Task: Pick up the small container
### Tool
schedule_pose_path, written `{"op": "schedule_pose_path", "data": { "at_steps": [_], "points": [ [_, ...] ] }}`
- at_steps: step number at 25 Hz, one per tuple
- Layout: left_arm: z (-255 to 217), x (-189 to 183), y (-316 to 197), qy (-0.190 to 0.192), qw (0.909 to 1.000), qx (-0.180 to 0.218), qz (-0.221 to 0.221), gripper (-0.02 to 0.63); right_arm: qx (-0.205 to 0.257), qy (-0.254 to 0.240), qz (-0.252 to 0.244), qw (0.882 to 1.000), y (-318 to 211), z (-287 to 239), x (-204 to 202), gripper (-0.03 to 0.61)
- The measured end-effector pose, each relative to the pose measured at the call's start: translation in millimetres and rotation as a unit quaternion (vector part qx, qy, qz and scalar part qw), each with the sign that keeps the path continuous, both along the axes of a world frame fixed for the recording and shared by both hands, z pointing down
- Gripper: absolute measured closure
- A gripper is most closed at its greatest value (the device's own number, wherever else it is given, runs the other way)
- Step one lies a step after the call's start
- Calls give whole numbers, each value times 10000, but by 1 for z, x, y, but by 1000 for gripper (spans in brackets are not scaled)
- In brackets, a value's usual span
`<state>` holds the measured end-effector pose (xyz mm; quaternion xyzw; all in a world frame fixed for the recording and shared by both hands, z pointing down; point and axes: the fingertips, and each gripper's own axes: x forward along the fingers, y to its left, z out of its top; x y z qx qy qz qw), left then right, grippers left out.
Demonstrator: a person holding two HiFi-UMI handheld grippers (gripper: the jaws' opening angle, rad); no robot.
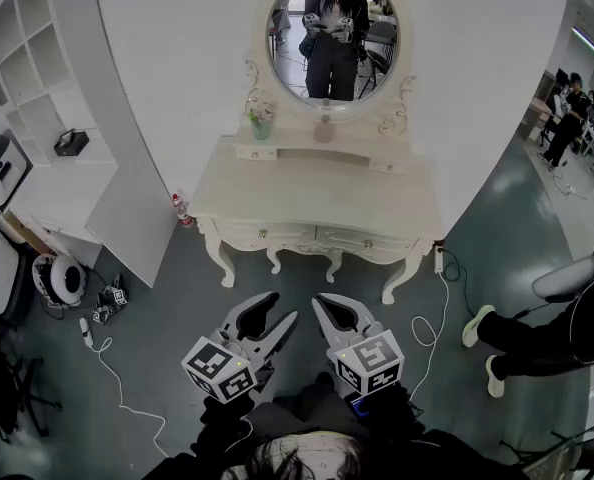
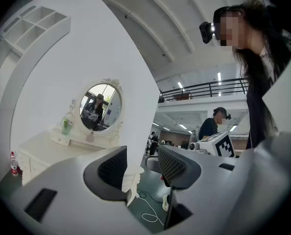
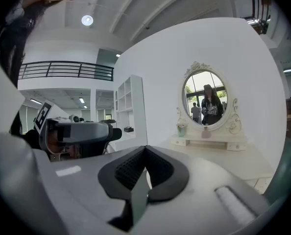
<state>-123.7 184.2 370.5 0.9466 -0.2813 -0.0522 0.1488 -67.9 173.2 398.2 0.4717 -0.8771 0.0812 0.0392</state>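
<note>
A small pinkish container stands on the raised shelf of the cream dressing table, right under the oval mirror. It shows too in the left gripper view and the right gripper view. A green cup with a plant sits on the shelf's left end. Both grippers hang over the floor in front of the table, well short of it. My left gripper is open and empty, its pads apart. My right gripper is shut with nothing between its jaws.
A red-capped bottle stands on the floor by the table's left leg. White cables and a plug lead trail across the floor. A white shelf unit is at the left. A person's legs reach in from the right.
</note>
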Motion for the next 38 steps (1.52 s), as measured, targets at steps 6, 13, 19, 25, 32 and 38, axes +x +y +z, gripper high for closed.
{"op": "schedule_pose_path", "data": {
  "at_steps": [6, 13, 19, 25, 32, 38],
  "points": [
    [1, 16, -14, -43, 10000, -2, -50, 416, 11, -64, -39, 10000, -14, -2, 17, 569],
    [5, 42, -35, -86, 9999, -22, -120, 416, 28, -123, -121, 9998, -34, -1, 46, 569],
    [4, 72, -52, -99, 9999, 15, -140, 431, 0, -111, -172, 9998, -50, 1, 77, 569],
    [9, 96, -65, -208, 9994, 22, -276, 440, -19, -183, -304, 9994, -65, 5, 102, 569],
    [12, 111, -77, -322, 9986, -62, -404, 440, -74, -299, -487, 9983, -80, 11, 113, 569],
    [28, 113, -91, -460, 9977, -216, -438, 440, -210, -373, -489, 9979, -95, 22, 119, 569]
  ]
}}
